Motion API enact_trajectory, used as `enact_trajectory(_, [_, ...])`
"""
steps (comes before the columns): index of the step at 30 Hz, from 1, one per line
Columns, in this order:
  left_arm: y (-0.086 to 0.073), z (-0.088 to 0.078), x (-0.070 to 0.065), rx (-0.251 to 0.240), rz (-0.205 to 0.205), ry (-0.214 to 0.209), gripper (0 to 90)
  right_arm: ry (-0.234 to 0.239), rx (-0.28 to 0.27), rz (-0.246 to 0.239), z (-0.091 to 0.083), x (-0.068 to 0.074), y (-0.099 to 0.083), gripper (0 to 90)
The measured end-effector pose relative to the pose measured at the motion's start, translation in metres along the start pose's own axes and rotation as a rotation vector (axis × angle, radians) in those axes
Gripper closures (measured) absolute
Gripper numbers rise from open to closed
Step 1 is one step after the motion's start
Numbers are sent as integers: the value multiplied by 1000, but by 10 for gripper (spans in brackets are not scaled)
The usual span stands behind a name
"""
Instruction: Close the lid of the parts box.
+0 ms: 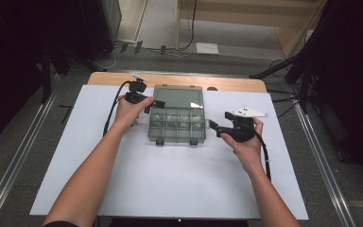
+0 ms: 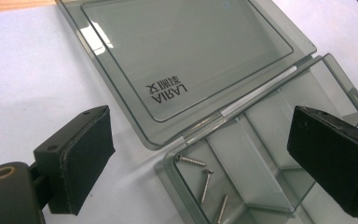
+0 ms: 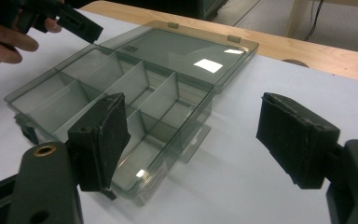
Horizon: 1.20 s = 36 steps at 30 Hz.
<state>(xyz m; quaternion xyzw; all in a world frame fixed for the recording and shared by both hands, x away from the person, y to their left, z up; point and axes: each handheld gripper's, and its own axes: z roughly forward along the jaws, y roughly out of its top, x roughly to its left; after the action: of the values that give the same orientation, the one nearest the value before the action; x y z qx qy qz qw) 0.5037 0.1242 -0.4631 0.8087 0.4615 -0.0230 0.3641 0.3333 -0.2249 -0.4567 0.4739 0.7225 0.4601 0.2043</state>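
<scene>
Left gripper [image 1: 152, 103]: held at 10 o'clock of the organiser box [image 1: 177, 125], jaws released and spread, nothing gripped; in the left gripper view they straddle the hinge corner [image 2: 186, 137] without touching it. Right gripper [image 1: 213, 125]: at 3 o'clock of the box, just beside its right wall, jaws apart and clamping nothing; in the right gripper view one pad [image 3: 103, 140] sits in front of the box's near corner, the other [image 3: 292, 137] over bare surface. Box: smoky clear plastic, at the centre of the white surface [image 1: 170, 184], compartments divided by thin walls. Lid [image 1: 178, 97]: swung fully back toward 12 o'clock, lying flat, printed lettering on its face. Screws [image 2: 205, 179]: three, loose in the corner compartment nearest the left gripper.
</scene>
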Motion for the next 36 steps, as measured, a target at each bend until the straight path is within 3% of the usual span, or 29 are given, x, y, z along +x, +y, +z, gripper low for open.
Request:
enact_trajectory(6, [1, 0, 0, -20, -2, 26, 139, 17, 26, 23, 17, -7, 12, 314])
enact_trajectory(12, [2, 0, 1, -37, -15, 44, 151, -6, 46, 41, 35, -10, 21, 352])
enact_trajectory(15, [3, -1, 1, -46, -24, 72, 212, -14, 62, 45, 45, -11, 26, 380])
enact_trajectory(19, [4, -2, 4, -60, -49, 72, 264, -3, 71, 60, 56, -14, 32, 421])
enact_trajectory(24, [3, 2, 7, -54, -66, 71, 266, -6, 91, 93, 71, -25, 38, 462])
enact_trajectory(36, [2, 10, 9, -46, -73, 86, 309, -13, 173, 139, 103, -31, 41, 504])
